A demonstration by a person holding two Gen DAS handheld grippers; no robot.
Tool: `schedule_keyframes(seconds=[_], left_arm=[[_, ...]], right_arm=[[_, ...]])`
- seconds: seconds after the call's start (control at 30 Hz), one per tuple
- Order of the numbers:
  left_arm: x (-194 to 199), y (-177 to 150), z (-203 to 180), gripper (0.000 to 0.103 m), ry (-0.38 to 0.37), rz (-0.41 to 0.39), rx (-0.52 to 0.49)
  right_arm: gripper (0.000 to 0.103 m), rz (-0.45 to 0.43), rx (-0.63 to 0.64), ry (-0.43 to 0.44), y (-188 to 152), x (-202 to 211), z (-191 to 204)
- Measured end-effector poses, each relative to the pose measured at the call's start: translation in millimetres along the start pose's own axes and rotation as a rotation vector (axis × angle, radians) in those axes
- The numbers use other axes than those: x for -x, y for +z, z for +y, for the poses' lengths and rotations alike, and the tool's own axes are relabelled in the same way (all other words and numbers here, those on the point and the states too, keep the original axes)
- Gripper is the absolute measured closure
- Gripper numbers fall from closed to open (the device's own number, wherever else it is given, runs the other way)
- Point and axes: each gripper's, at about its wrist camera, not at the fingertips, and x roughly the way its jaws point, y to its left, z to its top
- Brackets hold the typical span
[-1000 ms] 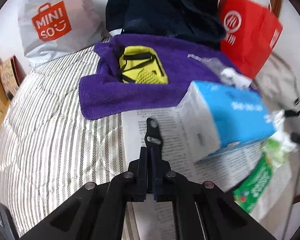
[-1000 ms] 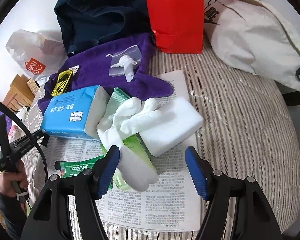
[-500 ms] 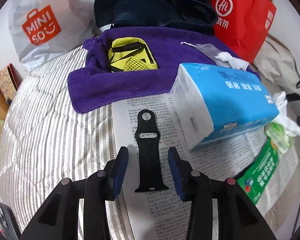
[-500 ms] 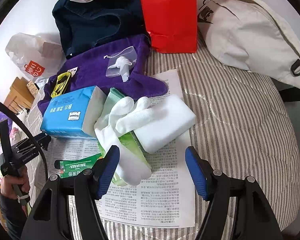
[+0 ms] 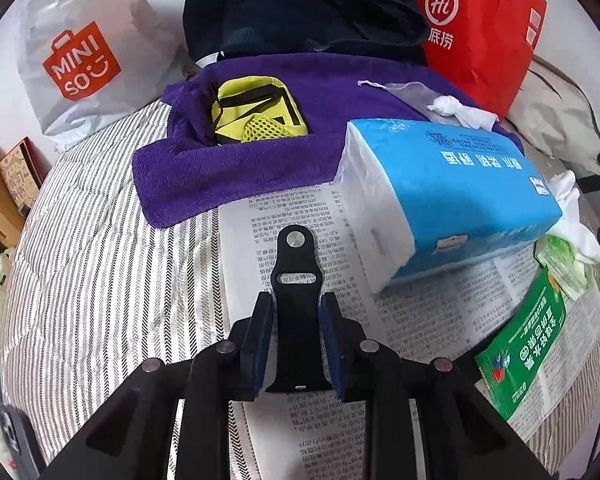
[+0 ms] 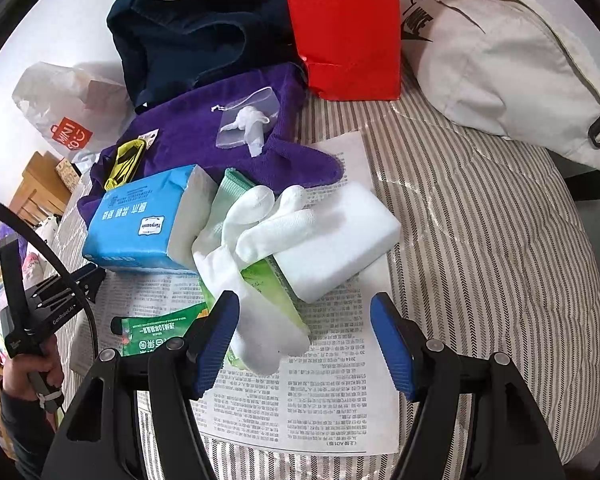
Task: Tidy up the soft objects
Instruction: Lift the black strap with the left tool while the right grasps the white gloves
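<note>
Left claw (image 5: pixel 296 344) clamped on one black strap (image 5: pixel 296 280), one blue tissue pack (image 5: pixel 444 200) close right; right claw (image 6: pixel 304 344) spread wide over one white glove (image 6: pixel 260 240), bare newspaper (image 6: pixel 320 400) beneath

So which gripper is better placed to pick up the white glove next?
Right. The right gripper is open just over the white glove, while the left gripper is closing around the black strap.
</note>
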Motion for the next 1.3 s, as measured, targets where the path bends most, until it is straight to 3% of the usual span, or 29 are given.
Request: schedule_keyframes(seconds=[0.4, 0.63, 0.73, 0.87, 1.2, 1.23, 1.3], left_arm=[[24.4, 5.2, 12.6, 0.083, -0.058, -0.033, 0.059], [34.7, 4.5, 20.4, 0.083, -0.051, -0.049, 0.073], [35.7, 5.9, 21.0, 0.083, -0.051, -0.05, 0.077], [35.3, 7.0, 20.9, 0.083, -0.053, -0.053, 0.08], [28.3, 6.8, 29.4, 0.083, -0.053, -0.034, 0.096], [27.4, 6.8, 30.1, 0.083, -0.055, -0.031, 0.097], [25.7, 6.9, 30.9, 0.083, -0.057, -0.027, 0.1]], right_arm=[[0.036, -0.019, 0.002, 0.009, -0.3, 11.1, 2.4], [0.036, -0.033, -0.004, 0.029, 0.9, 15.9, 2.9], [0.03, -0.042, 0.01, 0.06, 3.2, 14.6, 7.8], [0.029, -0.05, 0.031, 0.086, 12.9, 3.9, 16.0], [0.029, -0.009, 0.244, 0.007, 27.7, -45.8, 52.7], [0.032, -0.021, 0.271, -0.009, 26.4, -47.4, 56.4], [0.056, -0.041, 0.321, -0.01, 24.0, -48.2, 63.2]])
